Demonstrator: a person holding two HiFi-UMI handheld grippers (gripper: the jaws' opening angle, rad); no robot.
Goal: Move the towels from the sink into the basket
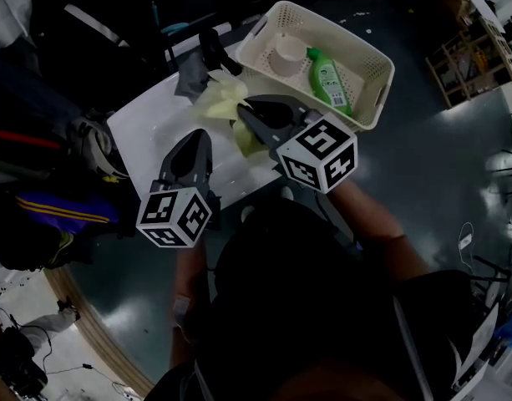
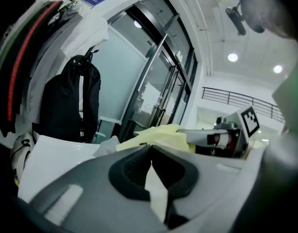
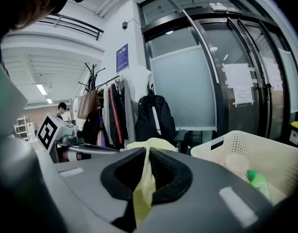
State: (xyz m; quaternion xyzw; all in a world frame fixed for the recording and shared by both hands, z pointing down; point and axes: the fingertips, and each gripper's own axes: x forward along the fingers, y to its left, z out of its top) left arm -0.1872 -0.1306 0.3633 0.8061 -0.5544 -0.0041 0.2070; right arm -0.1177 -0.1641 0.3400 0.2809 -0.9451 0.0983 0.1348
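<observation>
A yellow towel (image 1: 225,98) lies bunched on the white sink top (image 1: 147,124), with a grey towel (image 1: 189,80) just behind it. My left gripper (image 1: 204,136) is at the towel's near-left edge. Its jaws are shut and a pale strip of the towel (image 2: 156,191) is pinched between them. My right gripper (image 1: 240,114) is shut on the towel's right side, and yellow cloth (image 3: 143,188) hangs from its jaws. The cream basket (image 1: 381,82) stands to the right, behind the right gripper.
The basket holds a green bottle (image 1: 328,80) and a white cup (image 1: 289,54). A black faucet (image 1: 214,50) rises behind the towels. Coats and a black backpack (image 3: 153,115) hang to the left beyond the sink. Dark floor surrounds the sink.
</observation>
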